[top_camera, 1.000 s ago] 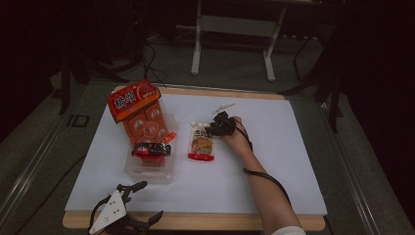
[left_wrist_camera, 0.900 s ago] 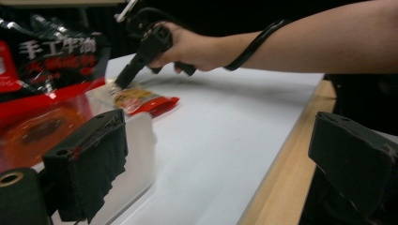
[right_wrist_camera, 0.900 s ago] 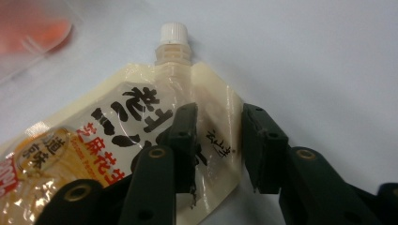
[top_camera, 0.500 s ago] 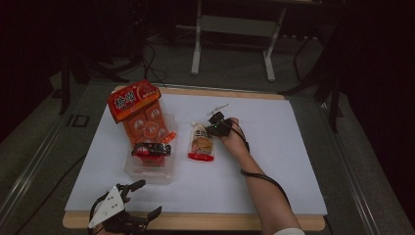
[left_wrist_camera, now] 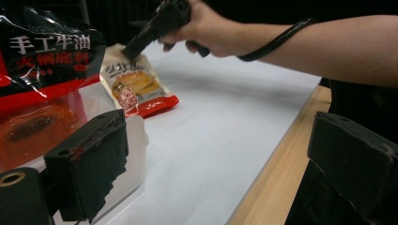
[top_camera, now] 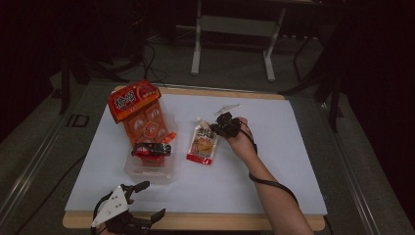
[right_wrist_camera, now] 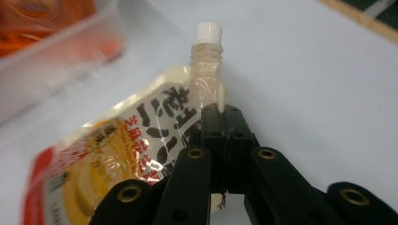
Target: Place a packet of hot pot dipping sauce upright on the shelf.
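Right claw (top_camera: 219, 129), in the high view, grips the spouted pouch (top_camera: 202, 144) mid-table; its long axis runs toward the near edge. Left claw (left_wrist_camera: 225, 154), in its own view, stands open at the near edge. Right claw view: jaws clamp beside the pouch's neck, the cap (right_wrist_camera: 208, 32) beyond.

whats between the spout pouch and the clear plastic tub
Nothing: in the high view a bare strip of white sheet separates the spout pouch from the clear plastic tub.
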`<control>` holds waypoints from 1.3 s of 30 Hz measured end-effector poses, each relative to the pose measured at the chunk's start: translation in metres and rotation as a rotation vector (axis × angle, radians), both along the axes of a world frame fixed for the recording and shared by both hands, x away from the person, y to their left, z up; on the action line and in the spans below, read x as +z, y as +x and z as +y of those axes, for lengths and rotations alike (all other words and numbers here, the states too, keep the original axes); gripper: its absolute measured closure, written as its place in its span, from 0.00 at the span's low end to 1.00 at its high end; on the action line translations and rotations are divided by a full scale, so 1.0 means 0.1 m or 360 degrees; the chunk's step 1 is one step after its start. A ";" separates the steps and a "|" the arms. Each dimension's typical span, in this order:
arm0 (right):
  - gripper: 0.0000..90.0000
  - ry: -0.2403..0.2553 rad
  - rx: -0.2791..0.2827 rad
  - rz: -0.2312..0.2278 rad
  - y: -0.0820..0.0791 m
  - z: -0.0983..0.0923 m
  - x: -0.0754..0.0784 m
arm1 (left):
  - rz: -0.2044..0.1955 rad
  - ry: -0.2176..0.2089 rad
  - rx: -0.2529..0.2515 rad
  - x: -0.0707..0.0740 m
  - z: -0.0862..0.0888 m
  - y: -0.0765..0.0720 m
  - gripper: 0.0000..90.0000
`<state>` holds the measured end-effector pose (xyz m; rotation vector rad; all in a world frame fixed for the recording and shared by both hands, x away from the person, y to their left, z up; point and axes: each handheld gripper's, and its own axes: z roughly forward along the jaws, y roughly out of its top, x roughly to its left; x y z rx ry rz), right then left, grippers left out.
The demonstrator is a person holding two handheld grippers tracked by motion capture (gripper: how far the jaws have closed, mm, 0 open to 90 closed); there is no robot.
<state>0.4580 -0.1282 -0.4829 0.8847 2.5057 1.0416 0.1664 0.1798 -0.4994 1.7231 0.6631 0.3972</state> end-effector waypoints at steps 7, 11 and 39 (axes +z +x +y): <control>1.00 0.0088 0.0095 -0.0071 -0.20 -0.01 0.28 | 0.0035 -0.0017 0.0019 -0.01 -0.01 0.04 0.06; 1.00 0.0155 0.0137 -0.0086 -0.32 0.01 0.38 | 0.0070 -0.0017 0.0001 0.00 -0.01 0.06 0.06; 1.00 0.0310 0.0310 -0.0253 -1.08 -0.34 0.88 | 0.0050 0.0006 -0.0077 0.17 -0.16 0.24 0.09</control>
